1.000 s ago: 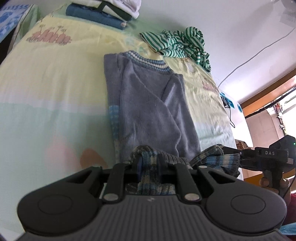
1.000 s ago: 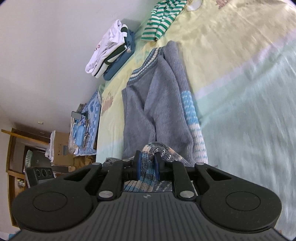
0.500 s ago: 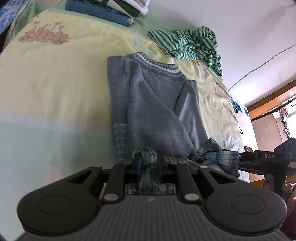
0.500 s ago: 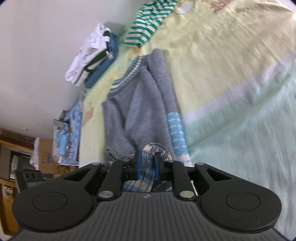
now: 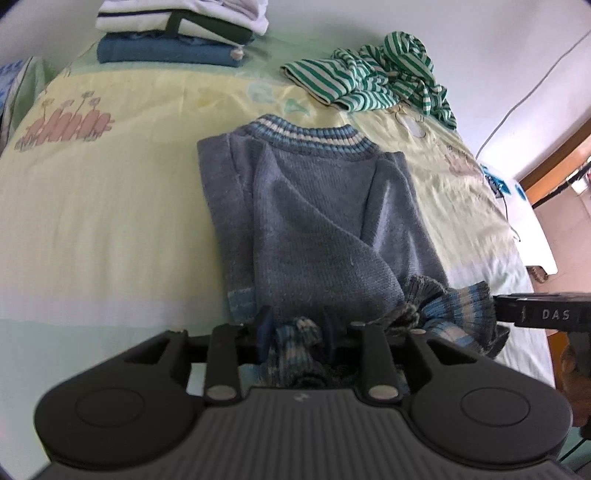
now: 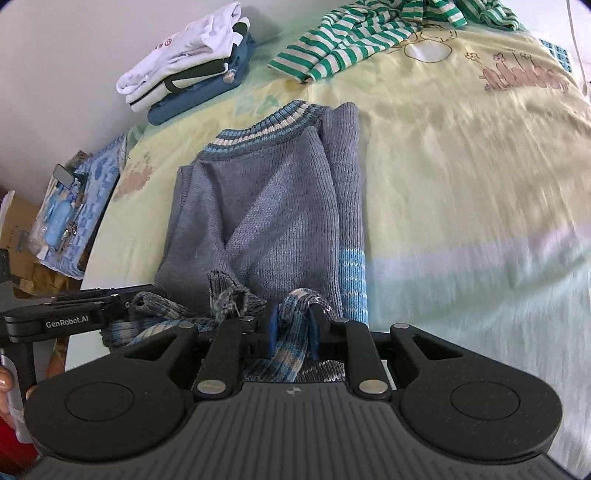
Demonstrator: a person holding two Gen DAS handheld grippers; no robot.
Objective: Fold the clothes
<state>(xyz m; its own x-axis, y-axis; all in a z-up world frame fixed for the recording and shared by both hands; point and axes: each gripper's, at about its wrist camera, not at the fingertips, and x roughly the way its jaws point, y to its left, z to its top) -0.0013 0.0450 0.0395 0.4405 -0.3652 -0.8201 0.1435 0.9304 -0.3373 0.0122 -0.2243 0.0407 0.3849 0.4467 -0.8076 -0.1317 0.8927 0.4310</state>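
Left tongs (image 5: 295, 332) sat at 6 o'clock in the left wrist view, jaws opening, with the bunched striped hem (image 5: 297, 345) of the grey-blue knit sweater (image 5: 317, 229) between the pads; the pads stood slightly off the fabric. Right tongs (image 6: 291, 332) at 6 o'clock in the right wrist view were nearly closed and pinched another fold of that hem (image 6: 295, 332), pads pressing the ribbing on both sides. Each tongs showed in the other's view: right one at 3 o'clock, left one at 9 o'clock, both touching the hem.

The sweater lay flat on the bed (image 5: 110, 221), sleeves folded in across the body, striped collar (image 5: 306, 134) at 12 o'clock, hem end lifted and crumpled at the tongs. The sheet was pale yellow and mint with cartoon prints.

Beyond the collar: a crumpled green-and-white striped garment (image 5: 373, 77) at 1 o'clock, apart from the sweater. A stack of folded clothes (image 5: 177, 33) at 11 o'clock against the wall, white pieces on a blue one.
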